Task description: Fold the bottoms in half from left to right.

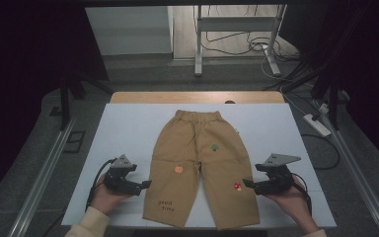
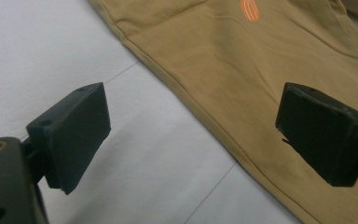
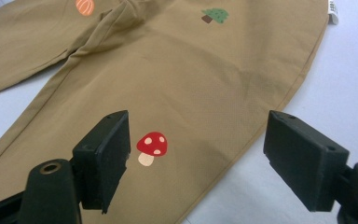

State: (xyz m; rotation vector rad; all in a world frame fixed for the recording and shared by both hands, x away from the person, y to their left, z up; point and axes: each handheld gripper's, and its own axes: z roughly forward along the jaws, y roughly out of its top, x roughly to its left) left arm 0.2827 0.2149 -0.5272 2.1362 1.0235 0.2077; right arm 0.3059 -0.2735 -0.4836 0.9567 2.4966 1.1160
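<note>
While trousers point(image 1: 201, 168) lie flat, both grippers flanking, fingers apart

High view looks down from above; both tool cameras skim low, sharing the tan trousers point(image 1: 201, 168).

The small tan cotton trousers point(image 1: 197, 168), printed with mushroom, tree and pumpkin, lie flat, spread between my two grippers, waistband farthest from me.

We're in a lab recording booth: black curtains point(image 1: 24, 59), trailing floor cables point(image 1: 237, 47), white power strip point(image 1: 317, 124), metal rails point(image 1: 39, 173).
</note>
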